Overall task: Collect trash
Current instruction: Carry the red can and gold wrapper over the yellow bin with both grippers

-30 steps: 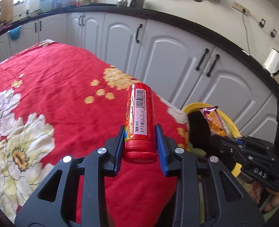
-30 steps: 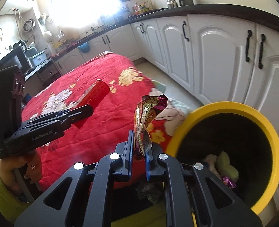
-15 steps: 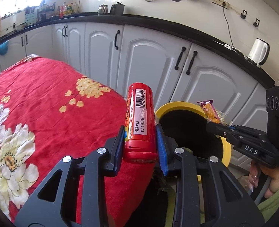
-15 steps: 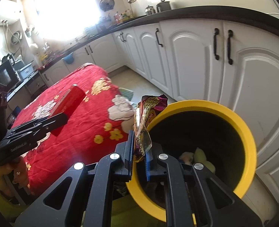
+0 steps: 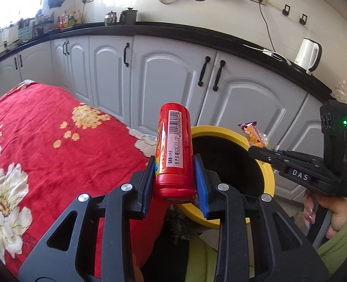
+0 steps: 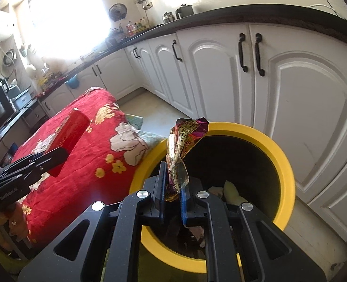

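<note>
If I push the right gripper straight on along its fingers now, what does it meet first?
Most likely the dark inside of the yellow-rimmed trash bin: the right gripper, shut on a crumpled snack wrapper, points down into its open mouth. Nothing shows in between, though depth is unclear; scraps lie at the bottom.

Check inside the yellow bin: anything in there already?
Yes. The yellow bin already holds some pale crumpled scraps at the bottom. The right claw, shut on a foil wrapper, covers the near part, and the rest is too dark to read.
</note>
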Demonstrator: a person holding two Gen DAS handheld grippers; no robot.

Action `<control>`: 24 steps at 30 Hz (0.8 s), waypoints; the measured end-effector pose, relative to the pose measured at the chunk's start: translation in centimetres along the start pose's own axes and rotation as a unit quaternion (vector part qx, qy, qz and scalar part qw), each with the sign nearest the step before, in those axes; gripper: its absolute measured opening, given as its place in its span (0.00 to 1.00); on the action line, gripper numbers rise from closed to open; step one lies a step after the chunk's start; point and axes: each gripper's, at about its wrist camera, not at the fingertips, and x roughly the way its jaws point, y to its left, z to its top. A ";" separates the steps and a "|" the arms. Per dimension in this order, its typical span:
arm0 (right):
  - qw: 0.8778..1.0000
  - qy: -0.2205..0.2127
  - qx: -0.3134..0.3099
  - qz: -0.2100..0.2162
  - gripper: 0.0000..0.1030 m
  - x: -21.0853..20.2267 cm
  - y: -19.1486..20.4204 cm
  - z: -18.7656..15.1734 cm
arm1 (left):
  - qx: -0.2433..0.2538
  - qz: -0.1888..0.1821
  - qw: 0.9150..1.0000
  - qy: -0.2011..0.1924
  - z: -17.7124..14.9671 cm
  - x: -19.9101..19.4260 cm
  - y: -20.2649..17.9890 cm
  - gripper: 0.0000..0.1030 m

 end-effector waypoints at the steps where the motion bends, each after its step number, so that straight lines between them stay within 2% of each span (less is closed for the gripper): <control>1: 1.000 0.000 0.001 -0.002 0.10 -0.1 0.0 -0.1 | 0.002 -0.001 1.000 0.000 0.0 0.1 -0.3 0.23; 16: 1.000 0.007 0.017 -0.022 0.10 -0.2 -2.5 -1.4 | 0.031 -0.017 0.999 0.019 -0.3 2.0 -3.1 0.24; 24: 0.999 0.020 0.029 -0.031 0.10 0.2 -3.8 -2.4 | 0.043 -0.025 0.998 0.041 -0.9 3.7 -4.3 0.24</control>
